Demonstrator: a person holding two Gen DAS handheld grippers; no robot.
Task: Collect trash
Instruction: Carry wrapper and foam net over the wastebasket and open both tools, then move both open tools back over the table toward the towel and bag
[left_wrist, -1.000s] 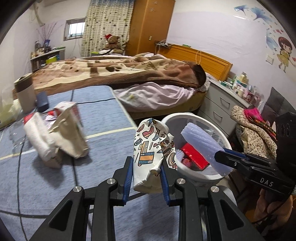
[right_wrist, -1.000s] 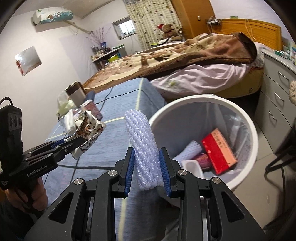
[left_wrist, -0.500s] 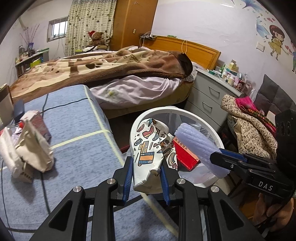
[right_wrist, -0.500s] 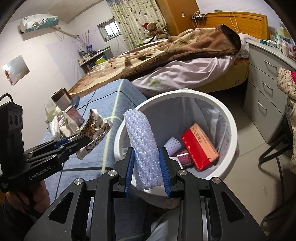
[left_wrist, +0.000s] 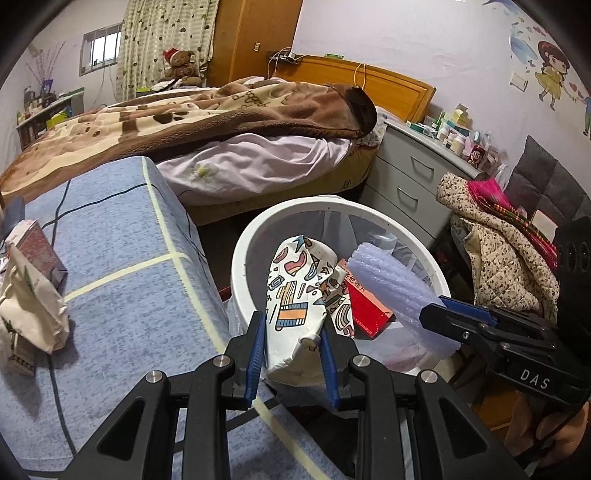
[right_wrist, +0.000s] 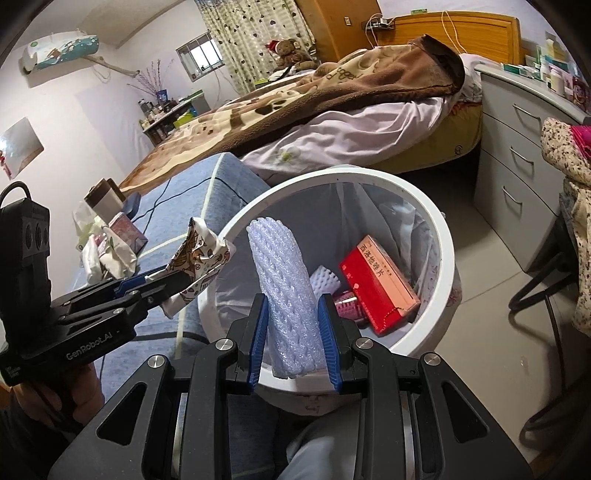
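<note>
My left gripper (left_wrist: 293, 349) is shut on a crumpled white paper cup with colourful cartoon prints (left_wrist: 295, 295) and holds it over the near rim of a round white trash bin (left_wrist: 243, 251). My right gripper (right_wrist: 293, 341) is shut on a white foam net sleeve (right_wrist: 284, 291) and holds it upright over the bin's near rim (right_wrist: 448, 258). The bin holds a red box (right_wrist: 376, 284), a white foam piece (right_wrist: 325, 278) and other scraps. Each gripper shows in the other's view: the right gripper (left_wrist: 443, 314), the left gripper (right_wrist: 177, 280).
A blue-covered table (left_wrist: 122, 288) at left carries a crumpled paper bag (left_wrist: 29, 306), a small carton (left_wrist: 35, 247) and cables. A bed with a brown blanket (left_wrist: 221, 118) stands behind. Grey drawers (left_wrist: 417, 177) and a chair with clothes (left_wrist: 502, 251) stand right.
Both grippers have moved toward the bin with their loads; the cup has gone from over the table's edge to over the bin's rim. Both stay shut.
</note>
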